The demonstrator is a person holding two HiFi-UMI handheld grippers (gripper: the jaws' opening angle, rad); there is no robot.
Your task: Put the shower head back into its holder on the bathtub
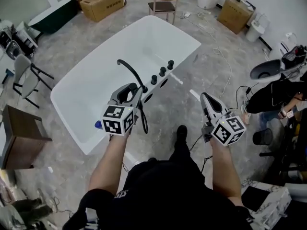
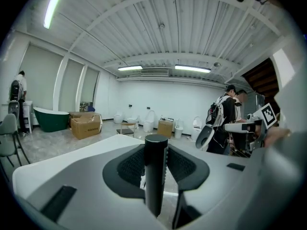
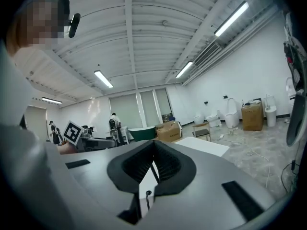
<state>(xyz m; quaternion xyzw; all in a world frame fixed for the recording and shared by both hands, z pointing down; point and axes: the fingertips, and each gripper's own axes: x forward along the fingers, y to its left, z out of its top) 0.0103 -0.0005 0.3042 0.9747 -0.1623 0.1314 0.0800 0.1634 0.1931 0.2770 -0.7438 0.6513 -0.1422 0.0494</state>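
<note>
grey marbled floor [image 1: 201, 66] is spreading out around a white bathtub [image 1: 100, 80], which is lying slantwise in the middle of the head view. on the bathtub's near rim a black curved spout [image 1: 130, 70] is arching over the basin, and three black knobs [image 1: 162, 71] are sitting in a row just beside it. the person is standing just off that side of the bathtub, holding one pair of tongs in each hand.

the left tongs [image 2: 156, 163] are hovering over the bathtub's near rim, close beside the spout, and they are gripping the shower head [image 2: 155, 190]. its round black handle is standing upright between the ribbed pads, which are pressing on it from both sides, with the jaws standing fairly wide to take it. a black hose [image 1: 143, 120] is hanging in a loop below these tongs, by the bathtub's near rim. the shower head is sitting in the tongs, not on the bathtub.

the right tongs [image 3: 153, 166] are hanging over the floor to the right of the bathtub, apart from it, with the jaws closed together and nothing between them.

beyond the bathtub's far end a cardboard box [image 1: 102, 1] and a wooden chair [image 1: 163, 6] are standing on the floor. well off the bathtub's right side a person in a black top [image 1: 271, 97] is showing.
</note>
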